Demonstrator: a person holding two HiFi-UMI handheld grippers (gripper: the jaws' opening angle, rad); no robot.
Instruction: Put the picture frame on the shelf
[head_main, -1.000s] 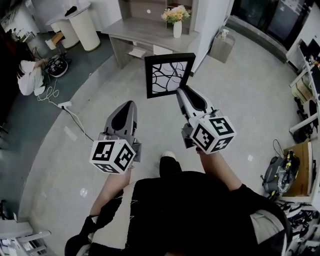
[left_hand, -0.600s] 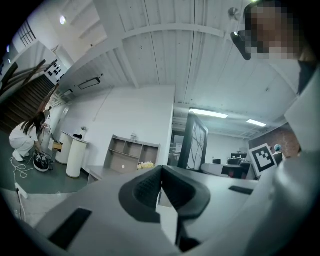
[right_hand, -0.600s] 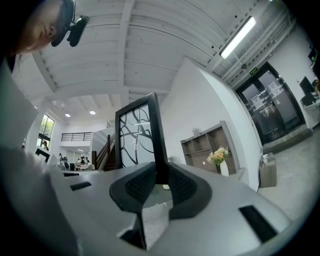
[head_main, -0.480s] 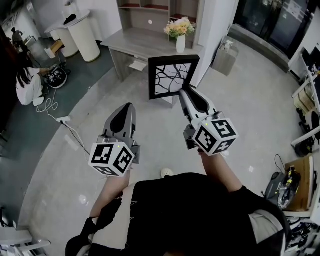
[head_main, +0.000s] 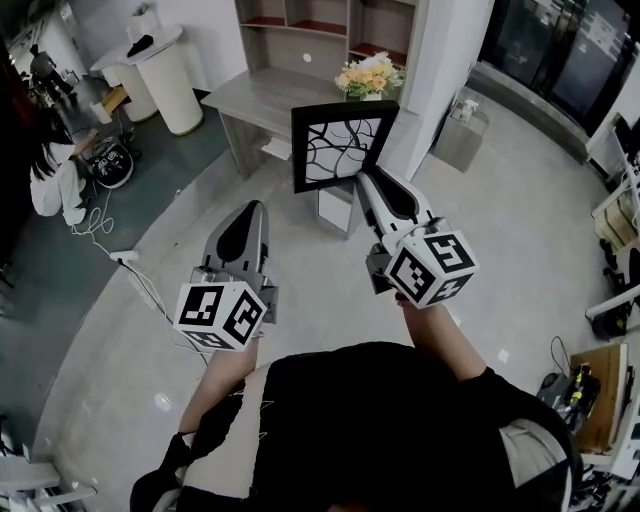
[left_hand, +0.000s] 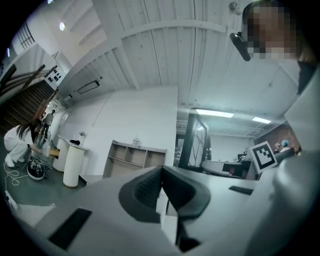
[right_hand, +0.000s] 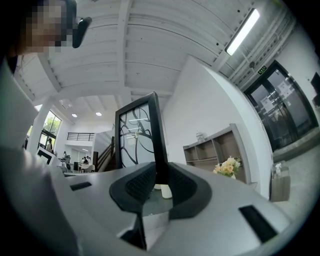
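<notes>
The picture frame (head_main: 338, 146) is black with a white branch pattern and hangs upright in the air. My right gripper (head_main: 363, 180) is shut on its lower right edge. In the right gripper view the frame (right_hand: 138, 139) rises straight out of the pressed pads. My left gripper (head_main: 252, 210) is level beside it on the left, shut and empty, its pads meeting at the tip (left_hand: 161, 174). The grey shelf unit (head_main: 330, 20) stands ahead, above a grey desk (head_main: 262, 95), and appears as open compartments (left_hand: 133, 157) in the left gripper view.
A vase of flowers (head_main: 368, 76) stands on the desk just behind the frame. A white box (head_main: 335, 210) sits under the desk. A white round pedestal (head_main: 168, 62) and a crouching person (head_main: 55, 168) are at the left; a cable (head_main: 140, 268) lies on the floor. A grey bin (head_main: 464, 136) stands at the right.
Both grippers and the held frame have travelled forward towards the desk and shelf, which now sit lower and closer in the head view. The grip on the frame is unchanged.
</notes>
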